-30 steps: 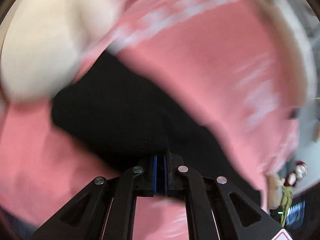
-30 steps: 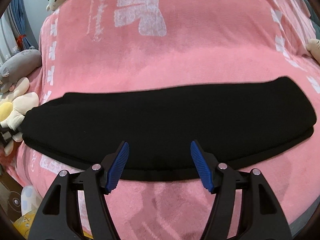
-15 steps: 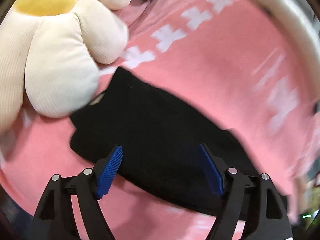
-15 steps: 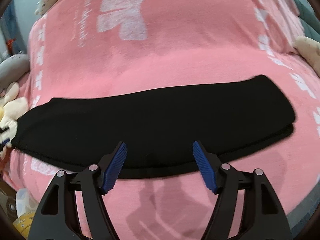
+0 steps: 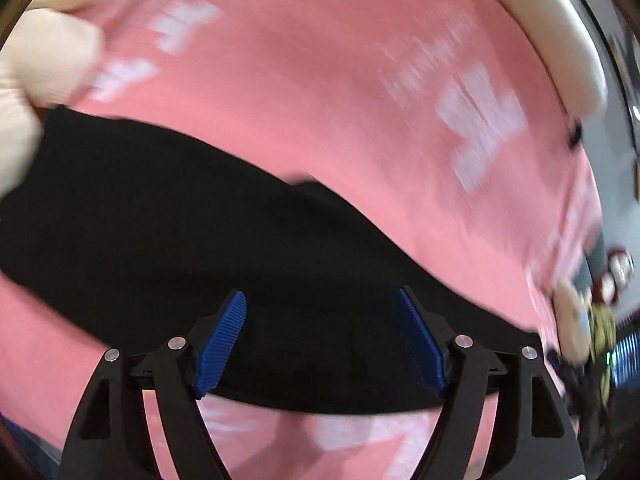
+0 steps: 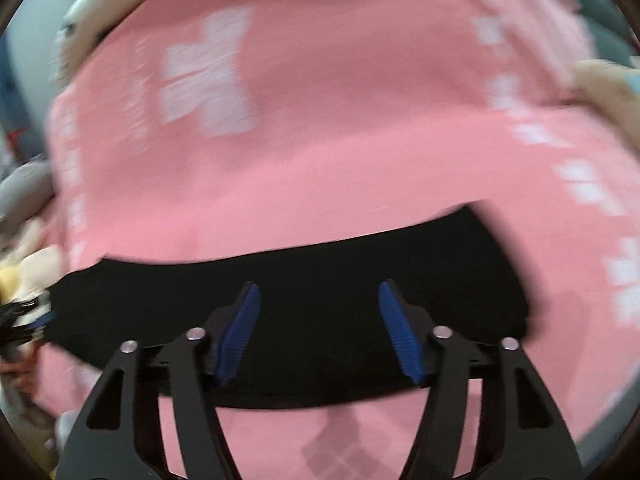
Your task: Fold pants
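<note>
Both tongs hung empty over the black pants (image 5: 248,240) on the pink bed blanket (image 5: 328,80), left tongs (image 5: 322,340) wide, right tongs (image 6: 320,332) just narrowing w/ nothing between; soft, limp, light fabric, prob. best pinched at an end edge.

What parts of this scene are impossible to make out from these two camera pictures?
- Printed white patterns on the pink blanket: motion blur smears them in both views.
- Left end of the black pants: cut off by the picture edge in the left wrist view.
- How many layers the pants have: plain black hides the folds.
- Plush toy: blurred and cropped in the left wrist view.
- The person: outside both views.
</note>
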`<state>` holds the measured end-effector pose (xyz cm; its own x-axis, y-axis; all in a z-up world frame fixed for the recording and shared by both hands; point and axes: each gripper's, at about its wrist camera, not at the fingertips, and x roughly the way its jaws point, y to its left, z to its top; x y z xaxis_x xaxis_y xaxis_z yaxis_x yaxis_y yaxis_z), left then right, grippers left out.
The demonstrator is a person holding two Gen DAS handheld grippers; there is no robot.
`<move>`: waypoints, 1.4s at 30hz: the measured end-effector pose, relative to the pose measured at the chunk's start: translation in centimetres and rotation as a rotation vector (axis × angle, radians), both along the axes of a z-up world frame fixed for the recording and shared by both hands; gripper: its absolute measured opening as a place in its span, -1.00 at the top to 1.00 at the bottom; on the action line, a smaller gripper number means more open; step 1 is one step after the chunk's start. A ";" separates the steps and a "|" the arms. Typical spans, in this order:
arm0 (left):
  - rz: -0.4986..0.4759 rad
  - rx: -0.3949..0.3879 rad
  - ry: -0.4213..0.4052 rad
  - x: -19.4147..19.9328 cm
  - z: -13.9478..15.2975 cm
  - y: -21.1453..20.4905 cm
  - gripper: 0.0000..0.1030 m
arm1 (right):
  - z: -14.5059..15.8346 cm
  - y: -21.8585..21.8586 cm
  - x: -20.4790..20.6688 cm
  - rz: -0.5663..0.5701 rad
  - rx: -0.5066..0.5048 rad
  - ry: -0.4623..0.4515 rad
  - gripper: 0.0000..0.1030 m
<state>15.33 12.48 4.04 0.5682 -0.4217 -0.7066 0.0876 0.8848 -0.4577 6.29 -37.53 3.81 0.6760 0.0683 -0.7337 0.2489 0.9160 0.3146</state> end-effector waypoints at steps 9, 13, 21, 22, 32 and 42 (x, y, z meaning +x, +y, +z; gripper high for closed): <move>-0.174 0.288 0.066 -1.2 -5.0 -6.5 -0.42 | -5.5 11.7 1.5 0.257 -0.189 0.171 -0.09; -0.187 0.311 0.027 -3.0 -4.0 -6.8 -0.43 | -2.2 6.5 -1.3 0.068 -0.079 0.085 -0.11; -0.074 0.164 0.016 -5.0 -3.7 -5.8 -0.54 | -3.4 -10.2 -7.5 -0.398 0.047 0.086 -0.49; -0.076 0.186 0.009 -5.5 -3.9 -6.2 -0.54 | -4.1 -11.1 -7.5 -0.396 0.078 0.089 -0.49; -0.149 0.320 -0.036 -6.8 -3.9 -9.6 -0.54 | -6.3 -12.8 -5.8 -0.419 0.151 0.045 0.06; -0.089 0.195 0.007 -6.3 -4.1 -6.9 -0.54 | 3.0 -0.7 0.7 -0.026 0.213 -0.135 0.63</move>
